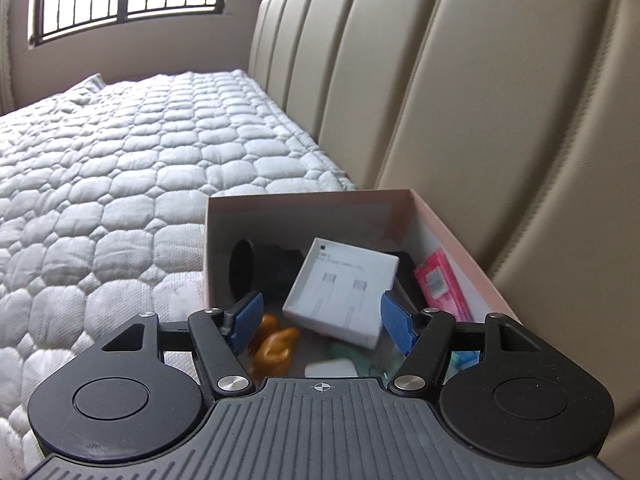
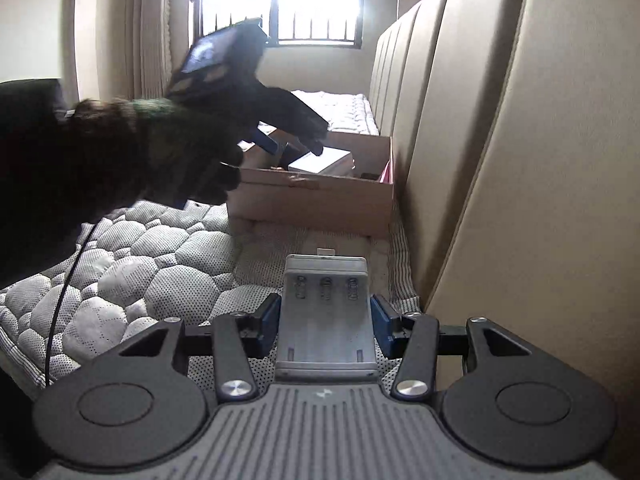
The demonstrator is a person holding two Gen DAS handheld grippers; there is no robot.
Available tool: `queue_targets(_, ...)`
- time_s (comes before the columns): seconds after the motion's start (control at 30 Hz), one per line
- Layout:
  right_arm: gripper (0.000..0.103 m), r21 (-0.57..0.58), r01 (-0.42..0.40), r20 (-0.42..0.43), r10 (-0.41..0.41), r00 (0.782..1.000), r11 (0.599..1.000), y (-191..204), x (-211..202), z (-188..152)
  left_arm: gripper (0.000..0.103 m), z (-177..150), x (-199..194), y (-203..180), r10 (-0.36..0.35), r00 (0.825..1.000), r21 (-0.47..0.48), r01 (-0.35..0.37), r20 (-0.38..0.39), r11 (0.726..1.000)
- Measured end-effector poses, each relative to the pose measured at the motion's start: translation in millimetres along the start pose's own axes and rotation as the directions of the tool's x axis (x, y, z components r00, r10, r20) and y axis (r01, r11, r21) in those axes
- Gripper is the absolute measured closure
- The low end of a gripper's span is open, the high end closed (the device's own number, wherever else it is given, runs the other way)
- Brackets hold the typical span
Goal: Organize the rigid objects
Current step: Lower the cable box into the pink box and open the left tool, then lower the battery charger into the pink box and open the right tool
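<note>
Left tool [image 1: 322,316] hovers over open cardboard box [image 1: 304,204] on quilted white bed [image 1: 120,160], blue pads wide apart, nothing gripped. White flat cable carton [image 1: 340,288] lies tilted inside box. Right tool [image 2: 325,322] clamped on grey plastic battery charger [image 2: 326,312], near beige padded headboard [image 2: 520,160].

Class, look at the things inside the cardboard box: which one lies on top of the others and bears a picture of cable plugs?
The flat white cable box, tilted in the middle of the cardboard box. The black cylinder, pink packet and amber pieces lie lower and show no plugs.
</note>
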State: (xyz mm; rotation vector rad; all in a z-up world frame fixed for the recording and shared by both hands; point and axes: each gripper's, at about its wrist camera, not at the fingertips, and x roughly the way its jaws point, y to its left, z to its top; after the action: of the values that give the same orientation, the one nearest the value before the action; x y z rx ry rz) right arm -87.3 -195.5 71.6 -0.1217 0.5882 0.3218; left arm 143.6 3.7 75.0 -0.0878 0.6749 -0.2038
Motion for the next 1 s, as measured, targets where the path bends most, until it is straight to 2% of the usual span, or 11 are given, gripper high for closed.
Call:
queue_targets(0.23, 0.055, -0.001, 0.020, -0.027, -0.020, 0.999, 1.000, 5.0, 16.3, 10.5, 0.034, -33.8, -53.3, 13.9, -0.056, 0.998, -0.021, 0.056, 0.029, 0.998)
queue_targets(0.43, 0.055, -0.005, 0.060, -0.037, -0.060, 0.997, 0.998, 11.8, 37.9, 39.6, 0.034, -57.4, -89.6, 37.4, -0.096, 0.992, -0.066, 0.101, 0.077, 0.993)
queue_targets(0.6, 0.055, 0.009, 0.106, 0.062, -0.106, 0.992, 0.994, 19.7, 55.6, 95.9, 0.034, -62.2, -99.7, 58.8, -0.097, 0.991, -0.111, 0.107, 0.092, 0.988)
queue_targets(0.63, 0.055, 0.024, 0.115, 0.109, -0.117, 0.987, 0.993, 20.2, 60.5, 110.9, 0.034, -62.8, -99.1, 62.5, -0.091, 0.992, -0.124, 0.101, 0.086, 0.987)
queue_targets(0.7, 0.055, 0.060, 0.165, 0.206, -0.174, 0.963, 0.984, 21.9, 73.5, 141.1, 0.034, -64.4, -97.4, 66.5, -0.056, 0.996, -0.138, 0.066, 0.072, 0.988)
queue_targets(0.73, 0.051, 0.068, 0.180, 0.214, -0.191, 0.958, 0.981, 22.1, 83.4, 154.9, 0.034, -65.6, -97.2, 67.8, -0.037, 0.997, -0.138, 0.046, 0.066, 0.989)
queue_targets(0.77, 0.038, 0.066, 0.173, 0.190, -0.183, 0.965, 0.983, 21.7, 95.6, 166.0, 0.034, -67.3, -97.6, 68.9, -0.024, 0.998, -0.134, 0.033, 0.064, 0.990)
queue_targets(0.8, 0.035, 0.066, 0.168, 0.151, -0.176, 0.973, 0.984, 21.2, 107.2, 173.2, 0.034, -68.9, -97.8, 69.9, -0.017, 0.998, -0.130, 0.025, 0.062, 0.991)
queue_targets(0.9, 0.035, 0.062, 0.183, 0.103, -0.189, 0.977, 0.981, 23.6, 120.5, 166.4, 0.034, -73.9, -96.2, 72.8, -0.019, 0.999, -0.130, 0.025, 0.049, 0.991)
queue_targets(1.0, 0.031, 0.030, 0.159, 0.073, -0.161, 0.984, 0.987, 29.4, 118.5, 135.5, 0.034, -80.4, -93.0, 71.3, -0.019, 0.999, -0.131, 0.023, 0.033, 0.991)
